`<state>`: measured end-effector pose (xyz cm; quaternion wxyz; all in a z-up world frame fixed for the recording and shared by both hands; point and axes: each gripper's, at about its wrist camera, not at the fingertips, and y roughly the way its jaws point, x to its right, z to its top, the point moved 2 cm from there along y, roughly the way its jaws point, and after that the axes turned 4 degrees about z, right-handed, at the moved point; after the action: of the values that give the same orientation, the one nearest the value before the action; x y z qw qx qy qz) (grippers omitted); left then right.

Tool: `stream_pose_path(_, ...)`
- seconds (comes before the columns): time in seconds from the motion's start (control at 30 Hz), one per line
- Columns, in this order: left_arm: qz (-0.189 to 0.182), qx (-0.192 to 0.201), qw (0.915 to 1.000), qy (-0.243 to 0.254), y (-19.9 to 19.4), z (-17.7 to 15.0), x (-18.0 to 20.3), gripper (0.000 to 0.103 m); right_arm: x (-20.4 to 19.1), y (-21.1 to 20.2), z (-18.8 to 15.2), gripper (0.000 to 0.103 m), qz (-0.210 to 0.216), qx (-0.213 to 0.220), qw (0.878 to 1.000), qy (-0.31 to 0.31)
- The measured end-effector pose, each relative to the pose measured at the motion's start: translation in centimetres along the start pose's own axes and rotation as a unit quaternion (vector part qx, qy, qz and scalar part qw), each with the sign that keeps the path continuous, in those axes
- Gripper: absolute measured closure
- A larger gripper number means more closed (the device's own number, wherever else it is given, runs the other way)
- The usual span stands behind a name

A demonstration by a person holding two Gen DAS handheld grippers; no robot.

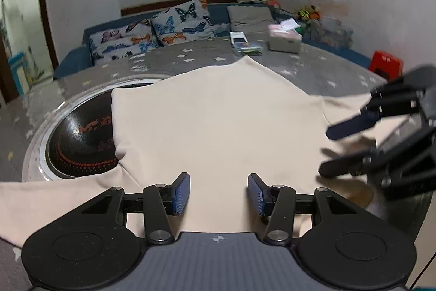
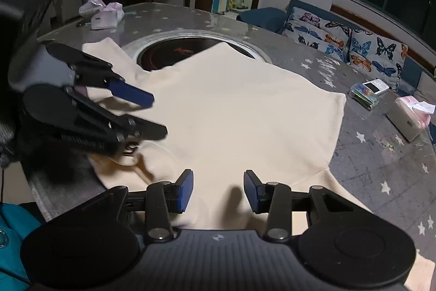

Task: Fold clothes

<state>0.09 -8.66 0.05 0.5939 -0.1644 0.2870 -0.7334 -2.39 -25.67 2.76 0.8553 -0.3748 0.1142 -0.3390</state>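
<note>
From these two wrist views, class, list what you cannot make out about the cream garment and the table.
- Cream garment: its near edge is hidden under the left gripper body in the left wrist view, and under the right gripper in the right wrist view.
- Induction hob: partly covered by the garment; its printed lettering is too blurred to read.
- Tissue box: any label is too small to read.
- Right gripper's fingers: motion-blurred in the left wrist view.
</note>
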Motion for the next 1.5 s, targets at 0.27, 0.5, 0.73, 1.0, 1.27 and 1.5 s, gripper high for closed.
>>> stream_pose_path(0.27,0.009,0.013,0.9998,0.009,-0.6,0.4,0.1,0.051,1.1,-2.3,-0.6,0.062,-0.007,0.029,0.999,0.044)
stream_pose_path(0.5,-0.018,0.032,0.9993,0.004,-0.8,1.8,1.5,0.049,6.7,-6.1,-3.5,0.063,-0.102,0.052,0.982,0.153)
stream_pose_path(0.73,-0.054,0.031,0.9979,0.015,-0.3,2.4,4.3,0.049,13.5,-9.4,-9.6,0.063,-0.251,0.040,0.926,0.277)
stream_pose_path(1.0,-0.079,0.026,0.9960,0.032,0.8,2.8,6.5,0.049,17.1,-10.6,-14.7,0.072,-0.269,0.042,0.887,0.373)
stream_pose_path(1.27,-0.096,0.011,0.9937,0.057,1.7,2.3,8.1,0.049,17.5,-9.6,-13.7,0.096,-0.285,0.047,0.891,0.349)
stream_pose_path(1.5,-0.099,0.005,0.9928,0.067,1.8,1.7,8.4,0.049,18.8,-9.7,-11.5,0.098,-0.325,0.059,0.894,0.303)
